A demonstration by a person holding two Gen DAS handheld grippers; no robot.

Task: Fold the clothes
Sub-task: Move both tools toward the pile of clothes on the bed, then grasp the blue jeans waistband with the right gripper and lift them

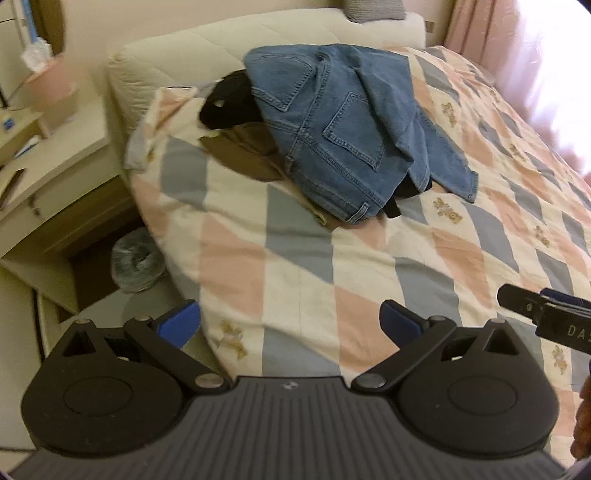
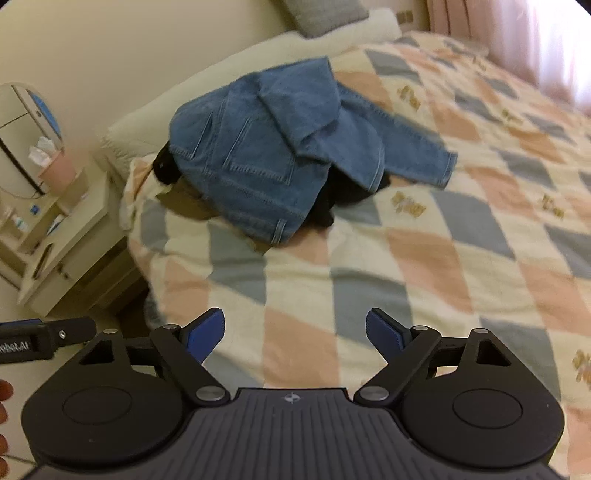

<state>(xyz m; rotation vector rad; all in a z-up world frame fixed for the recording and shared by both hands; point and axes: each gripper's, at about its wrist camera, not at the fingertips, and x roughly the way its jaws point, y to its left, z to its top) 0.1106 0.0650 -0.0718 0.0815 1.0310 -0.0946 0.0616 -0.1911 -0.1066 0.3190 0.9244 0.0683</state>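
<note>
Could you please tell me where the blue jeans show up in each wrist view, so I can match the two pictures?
Left wrist: jeans lie upper centre, on top of the clothes pile, ahead of the open left tool.
Right wrist: jeans lie upper centre-left, ahead of the open right tool.
Shared landmark: pink tissue box at the left.

The jeans (image 1: 343,129) cover most of the pile: a black garment (image 1: 229,103) and a brown one (image 1: 243,151) show only at their edges — what kind they are cannot be told. The right gripper (image 1: 546,314) is cut off by the left view's edge, its jaws unseen there. Items on the nightstand (image 2: 74,229) are blurred — too small to name. The pillow (image 2: 325,13) is cropped at the top.
</note>
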